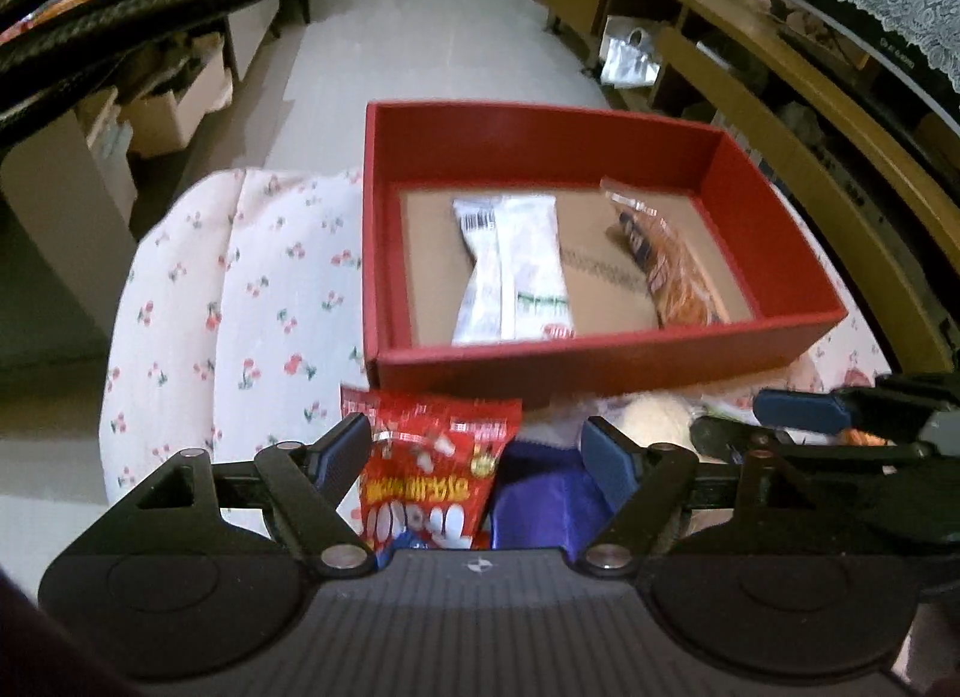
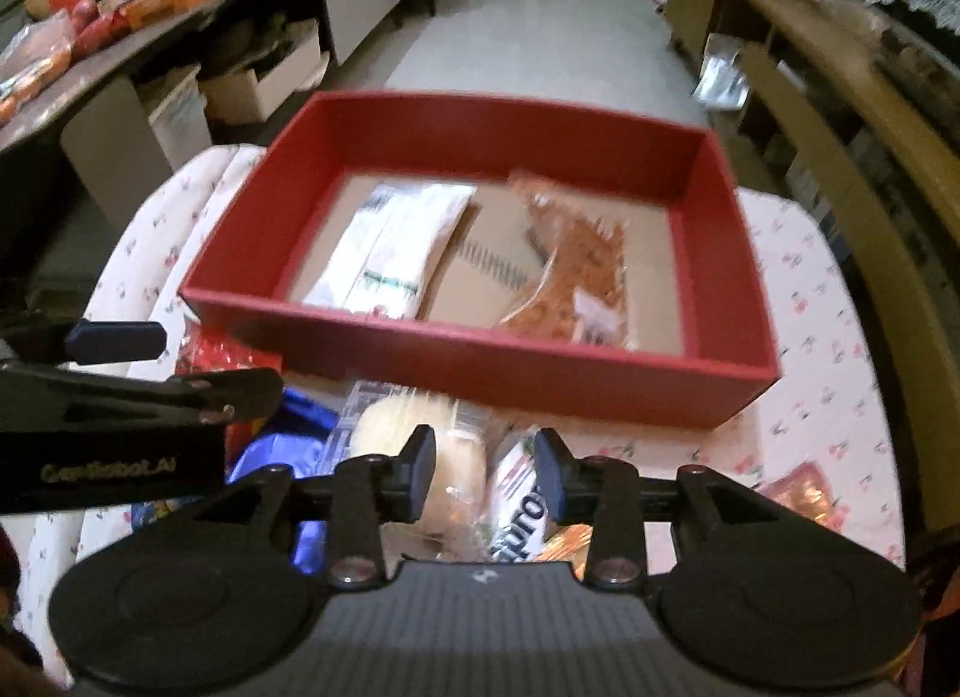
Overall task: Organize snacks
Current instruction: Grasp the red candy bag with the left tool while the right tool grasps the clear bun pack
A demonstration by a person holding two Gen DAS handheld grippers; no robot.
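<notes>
Honestly the red box (image 1: 600,373) is the big thing here, sitting on the cherry-print bench (image 1: 270,289) mid-frame, with a white packet (image 1: 516,271) and an orange packet (image 1: 672,271) already lying flat on its cardboard floor. Loose snacks are piled just below its near wall: a red bag (image 1: 432,475), a blue-purple wrapper (image 1: 540,505) and a pale round bun in clear film (image 2: 414,433).

All of it looks light and crinkly, so I'd guess slippery film and squashable contents. I'd pinch a sealed edge or corner rather than the middle, especially on the bun.

The left gripper (image 1: 477,451) has its fingers spread, the red bag's top between them but no pad pressing on it. The right gripper (image 2: 486,466) is spread too, over the bun and a white printed packet (image 2: 522,493), holding nothing.

The left view shows the red bag clearly, while the right one mostly hides it behind the other gripper. Only the right view shows the bun properly, plus an orange wrapper (image 2: 798,493) at lower right.
</notes>
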